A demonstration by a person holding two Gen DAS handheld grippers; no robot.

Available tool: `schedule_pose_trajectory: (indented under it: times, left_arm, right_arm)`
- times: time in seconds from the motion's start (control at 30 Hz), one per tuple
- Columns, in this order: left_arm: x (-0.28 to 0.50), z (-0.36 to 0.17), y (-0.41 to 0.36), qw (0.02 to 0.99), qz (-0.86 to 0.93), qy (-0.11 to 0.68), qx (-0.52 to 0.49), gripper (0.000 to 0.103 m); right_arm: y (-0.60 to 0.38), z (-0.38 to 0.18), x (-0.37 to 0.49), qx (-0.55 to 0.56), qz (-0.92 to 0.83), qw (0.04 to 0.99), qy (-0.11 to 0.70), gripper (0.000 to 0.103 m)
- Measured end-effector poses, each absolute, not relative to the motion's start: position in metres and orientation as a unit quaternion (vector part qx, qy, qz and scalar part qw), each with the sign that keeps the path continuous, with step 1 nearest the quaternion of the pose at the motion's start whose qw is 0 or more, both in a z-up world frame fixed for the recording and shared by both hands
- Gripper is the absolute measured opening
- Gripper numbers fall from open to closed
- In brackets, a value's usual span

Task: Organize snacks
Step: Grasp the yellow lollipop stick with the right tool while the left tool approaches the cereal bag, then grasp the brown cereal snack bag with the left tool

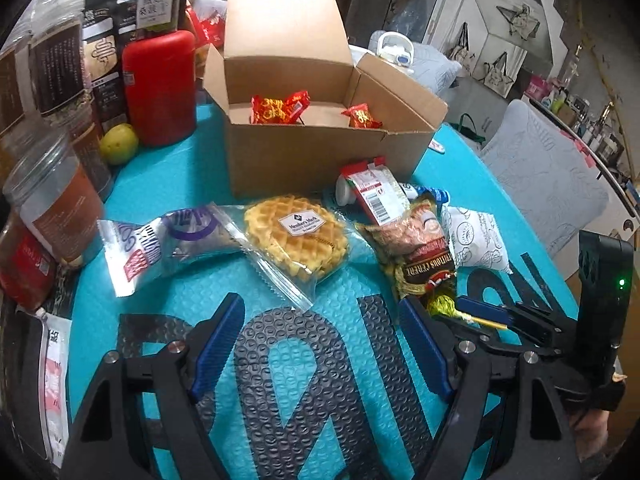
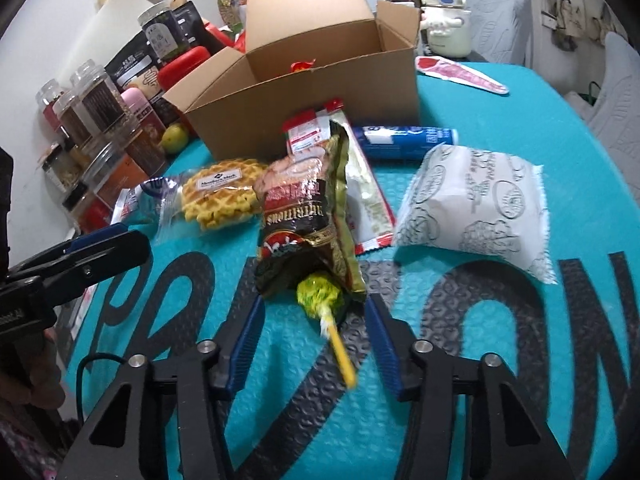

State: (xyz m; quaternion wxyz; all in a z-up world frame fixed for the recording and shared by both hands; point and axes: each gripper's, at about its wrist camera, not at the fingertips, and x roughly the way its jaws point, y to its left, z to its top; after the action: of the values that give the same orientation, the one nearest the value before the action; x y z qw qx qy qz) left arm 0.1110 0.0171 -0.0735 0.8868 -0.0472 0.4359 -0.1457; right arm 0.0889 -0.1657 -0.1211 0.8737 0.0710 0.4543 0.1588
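An open cardboard box [image 1: 320, 160] stands on the teal mat [image 1: 160, 172] with two red snack packs [image 1: 280, 106] inside. In front of it lie a purple-and-white pack [image 1: 168, 240], a wrapped waffle [image 1: 296, 236], a red-and-white packet [image 1: 372, 196], a dark cereal packet [image 2: 304, 224] and a white packet [image 2: 472, 208]. A yellow-green lollipop [image 2: 318, 290] lies against the cereal packet. My right gripper [image 2: 316, 320] is low over the mat with the lollipop between its fingers, pads apart from it. My left gripper [image 1: 320, 316] is open and holds nothing, just short of the waffle wrapper.
Jars, dark pouches and a red bottle [image 1: 160, 88] crowd the mat's left edge beside a green fruit [image 1: 118, 144]. A blue tube [image 2: 404, 140] lies near the box. A white kettle [image 2: 444, 20] and cushioned chairs [image 1: 548, 184] stand beyond the table.
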Motion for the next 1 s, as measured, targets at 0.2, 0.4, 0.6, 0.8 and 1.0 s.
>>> schedule_pose_trajectory:
  times: [0.2, 0.4, 0.6, 0.8, 1.0]
  left_arm:
    - [0.119, -0.071, 0.009, 0.888, -0.146, 0.434, -0.047, 0.079]
    - [0.132, -0.063, -0.014, 0.889, -0.177, 0.421, -0.039, 0.079]
    - [0.147, -0.077, -0.049, 0.865, -0.211, 0.452, -0.049, 0.079]
    - [0.161, -0.1, -0.07, 0.856, -0.198, 0.476, -0.039, 0.079]
    - [0.176, -0.12, -0.082, 0.838, -0.205, 0.504, -0.055, 0.079]
  right_arm:
    - [-0.169, -0.124, 0.093, 0.072, 0.178, 0.867, 0.46, 0.026]
    - [-0.188, -0.115, 0.079, 0.072, 0.186, 0.867, 0.457, 0.026]
    - [-0.217, -0.108, 0.074, 0.084, 0.151, 0.879, 0.444, 0.026]
    - [-0.234, -0.106, 0.075, 0.078, 0.146, 0.884, 0.436, 0.026]
    - [-0.239, -0.106, 0.081, 0.081, 0.153, 0.882, 0.437, 0.026]
